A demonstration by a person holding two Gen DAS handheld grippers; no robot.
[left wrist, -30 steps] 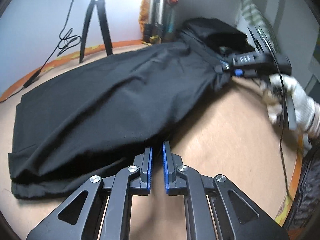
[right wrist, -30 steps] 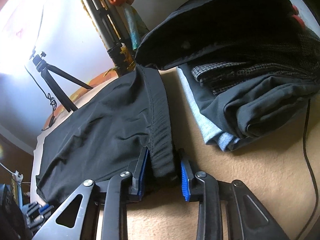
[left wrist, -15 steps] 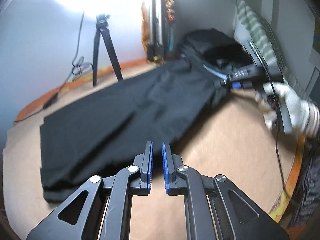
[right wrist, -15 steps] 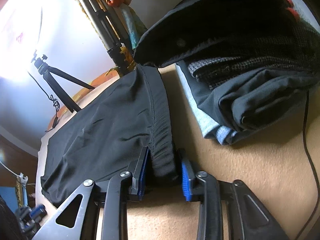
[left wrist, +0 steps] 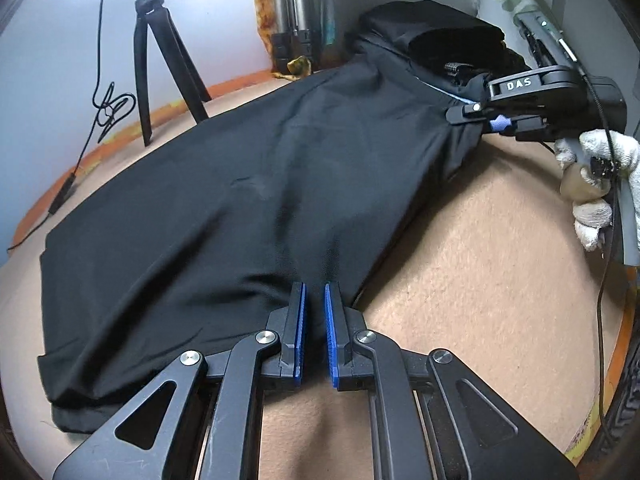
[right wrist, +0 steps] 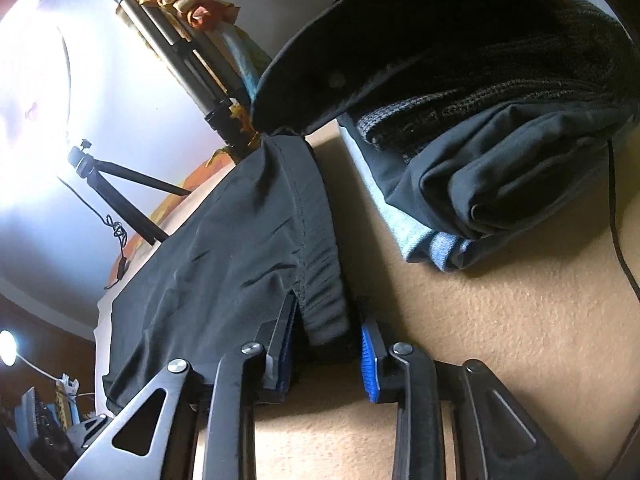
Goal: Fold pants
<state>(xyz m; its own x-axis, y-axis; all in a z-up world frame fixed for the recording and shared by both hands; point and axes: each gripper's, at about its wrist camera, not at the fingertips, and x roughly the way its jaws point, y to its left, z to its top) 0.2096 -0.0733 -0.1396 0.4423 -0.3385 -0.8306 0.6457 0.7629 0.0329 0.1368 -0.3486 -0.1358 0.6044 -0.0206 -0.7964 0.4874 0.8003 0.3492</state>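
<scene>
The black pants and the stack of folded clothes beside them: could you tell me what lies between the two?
In the right wrist view, only a bare strip of tan blanket separates the black pants from the stack of folded clothes.

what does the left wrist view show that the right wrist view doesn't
Only the left wrist view: the left gripper, nearly shut at the near edge of the pants, their full length down to the cuffs, the right gripper's body from outside, and the gloved hand holding it.

Only the right wrist view: the right gripper with the gathered waistband between its jaws, which have just been closing, and the folds of the stacked clothes up close.

Both: the black pants on the tan mat, the tripod, and the dark clothes pile.
</scene>
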